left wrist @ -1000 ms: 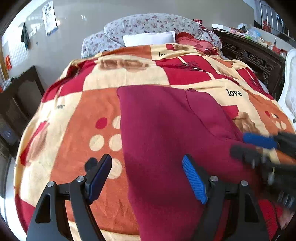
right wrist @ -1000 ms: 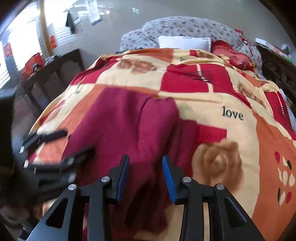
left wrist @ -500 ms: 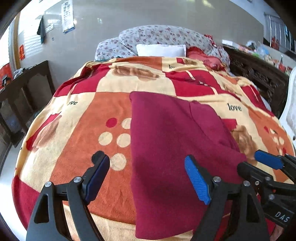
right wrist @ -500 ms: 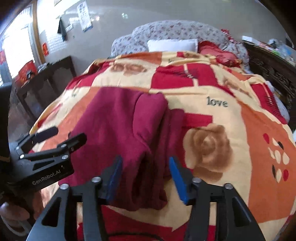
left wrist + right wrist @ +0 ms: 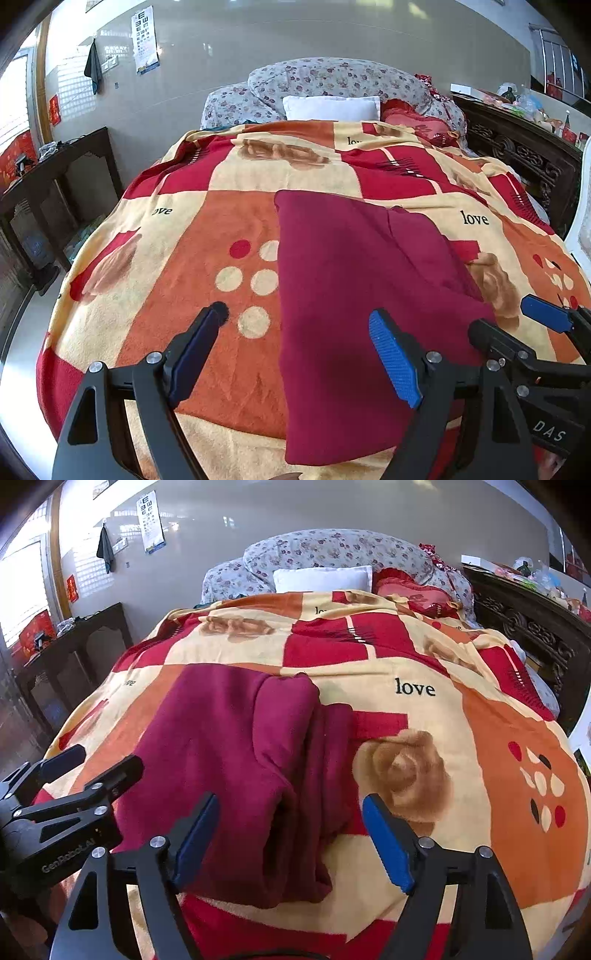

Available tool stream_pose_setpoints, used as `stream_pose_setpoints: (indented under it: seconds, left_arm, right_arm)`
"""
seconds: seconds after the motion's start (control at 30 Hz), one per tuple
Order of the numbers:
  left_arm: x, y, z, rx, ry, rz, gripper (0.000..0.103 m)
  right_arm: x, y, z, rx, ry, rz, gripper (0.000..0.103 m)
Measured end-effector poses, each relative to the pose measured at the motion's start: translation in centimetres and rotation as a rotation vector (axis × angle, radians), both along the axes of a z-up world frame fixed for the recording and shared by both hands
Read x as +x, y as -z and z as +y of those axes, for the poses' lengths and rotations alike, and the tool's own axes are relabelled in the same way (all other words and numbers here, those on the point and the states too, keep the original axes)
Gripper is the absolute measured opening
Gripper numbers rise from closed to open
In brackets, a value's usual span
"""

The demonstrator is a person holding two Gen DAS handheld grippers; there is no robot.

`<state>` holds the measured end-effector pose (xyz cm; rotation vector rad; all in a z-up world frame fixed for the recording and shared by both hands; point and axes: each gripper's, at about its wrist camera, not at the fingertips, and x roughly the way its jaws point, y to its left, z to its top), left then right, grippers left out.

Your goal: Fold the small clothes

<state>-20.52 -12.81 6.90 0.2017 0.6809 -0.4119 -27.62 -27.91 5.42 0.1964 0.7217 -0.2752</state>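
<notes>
A dark red fleece garment (image 5: 351,277) lies folded lengthwise on the patterned blanket (image 5: 207,236), its thick folded edge towards the right. My left gripper (image 5: 299,332) hovers open over the garment's near left edge, with one finger over bare blanket and the other over cloth. In the right wrist view the garment (image 5: 221,738) shows stacked layers at its near end. My right gripper (image 5: 290,812) hangs above that end with its jaws opening; the pads touch no cloth. Each gripper shows in the other's view: the right gripper (image 5: 517,328) and the left gripper (image 5: 92,768).
The blanket (image 5: 461,720) covers the whole bed. A white pillow (image 5: 332,107) and floral bolsters (image 5: 332,77) lie at the head. A dark wooden side table (image 5: 55,173) stands on the left and carved dark furniture (image 5: 517,155) on the right.
The right gripper's jaws have spread much wider. Both grippers have drawn back a little from the garment, so more of the bed's near edge shows. The garment lies still.
</notes>
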Motion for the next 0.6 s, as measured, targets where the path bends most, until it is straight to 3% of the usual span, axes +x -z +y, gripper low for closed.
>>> stream_pose_setpoints:
  seconds: [0.6]
  left_arm:
    - [0.5, 0.6, 0.2, 0.010, -0.019, 0.007, 0.083]
  right_arm:
    - [1.1, 0.8, 0.2, 0.008, 0.004, 0.029, 0.089]
